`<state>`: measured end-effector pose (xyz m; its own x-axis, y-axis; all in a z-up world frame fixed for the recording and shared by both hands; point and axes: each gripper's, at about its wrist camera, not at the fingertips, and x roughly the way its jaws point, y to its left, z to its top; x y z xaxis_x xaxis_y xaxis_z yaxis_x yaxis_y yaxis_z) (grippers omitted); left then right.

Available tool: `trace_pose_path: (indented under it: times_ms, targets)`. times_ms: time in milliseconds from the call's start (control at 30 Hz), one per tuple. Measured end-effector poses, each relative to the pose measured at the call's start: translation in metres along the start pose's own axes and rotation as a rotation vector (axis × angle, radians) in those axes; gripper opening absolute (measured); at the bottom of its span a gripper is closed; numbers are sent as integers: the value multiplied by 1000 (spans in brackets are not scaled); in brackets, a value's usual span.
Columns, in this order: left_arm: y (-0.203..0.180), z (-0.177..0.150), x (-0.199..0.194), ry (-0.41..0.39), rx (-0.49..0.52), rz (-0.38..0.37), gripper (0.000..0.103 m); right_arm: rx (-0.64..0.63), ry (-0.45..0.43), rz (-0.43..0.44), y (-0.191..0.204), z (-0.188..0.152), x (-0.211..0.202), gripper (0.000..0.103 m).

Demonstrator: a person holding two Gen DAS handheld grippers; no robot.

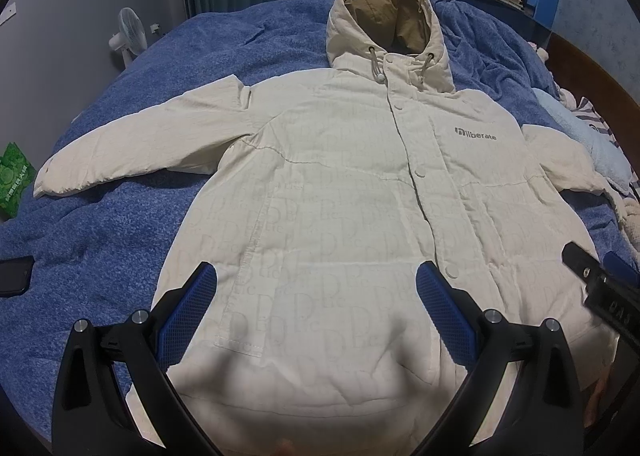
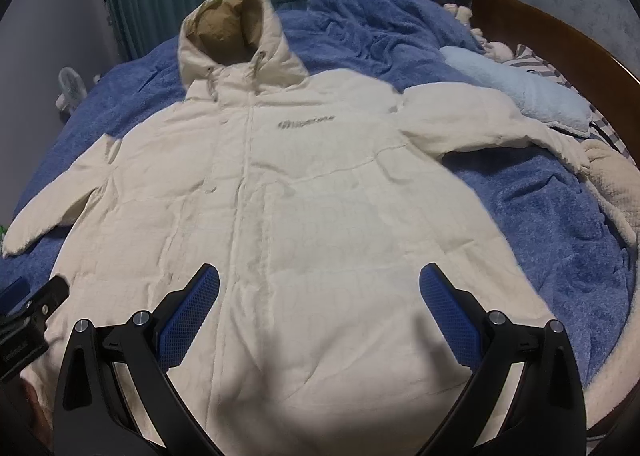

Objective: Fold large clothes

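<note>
A large cream hooded jacket (image 1: 340, 184) lies flat and face up on the blue bed, buttoned, hood at the far end, both sleeves spread out. It also shows in the right wrist view (image 2: 304, 208). My left gripper (image 1: 316, 276) is open and empty, hovering above the jacket's lower left front near the hem. My right gripper (image 2: 320, 276) is open and empty above the lower right front. The right gripper's body shows at the left view's right edge (image 1: 600, 288); the left gripper's body shows at the right view's left edge (image 2: 32, 328).
A blue fleece blanket (image 1: 120, 104) covers the bed. A black phone (image 1: 14, 276) and a green packet (image 1: 14, 180) lie at the left. A light blue pillow (image 2: 520, 96), a striped cloth and a cream blanket (image 2: 616, 184) lie at the right by the wooden headboard (image 2: 560, 36).
</note>
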<state>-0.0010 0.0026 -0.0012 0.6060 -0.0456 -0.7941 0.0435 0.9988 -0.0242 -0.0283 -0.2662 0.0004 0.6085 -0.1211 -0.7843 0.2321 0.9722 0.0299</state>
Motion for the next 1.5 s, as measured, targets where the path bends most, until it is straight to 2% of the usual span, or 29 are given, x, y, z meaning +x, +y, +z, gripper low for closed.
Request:
trace_pose_path:
  times_ms: [133,233,300,367,467,533,667,733,833,967,1133,1200,1267,1300,1333,1500]
  targets:
    - [4,1,2,-6,-8,-43,95,78,-53,-20,-20,16,2,97]
    - [7,1,7,-7,-4,-60,95,78,-75,-13,-32,31,8,97]
    - [9,4,14,9,5,-47,95,92,-81,-26,-43,44,13,97]
    - [11,8,17,-19,12,-16,95,97,-97,-18,-55,52,20,97]
    - [13,19,26,-50,31,19,95,162,-54,12,-82,68,46,97]
    - [17,30,33,-50,23,38,95,217,-19,-1,-104,79,66,97]
    - [30,55,52,-51,-31,19,95,297,4,0,-143,90,92,97]
    - [33,63,64,-61,-30,43,95,353,21,0,-169,96,105,97]
    - [34,60,80,-69,-13,63,95,430,5,-27,-207,104,111,97]
    - [32,52,112,19,1,59,95,530,-40,-71,-259,113,109,97]
    - [29,45,128,49,-5,42,95,718,-85,-97,-329,109,116,96]
    - [26,42,132,50,9,51,95,782,-86,-80,-350,102,122,87]
    - [23,41,133,49,26,63,95,839,-79,-48,-366,95,133,68]
    - [21,40,134,47,34,67,95,878,-80,-10,-376,91,140,62]
    - [19,40,135,46,40,71,95,910,-81,21,-384,87,147,51]
    - [18,38,139,50,53,72,95,1005,-123,91,-406,73,167,47]
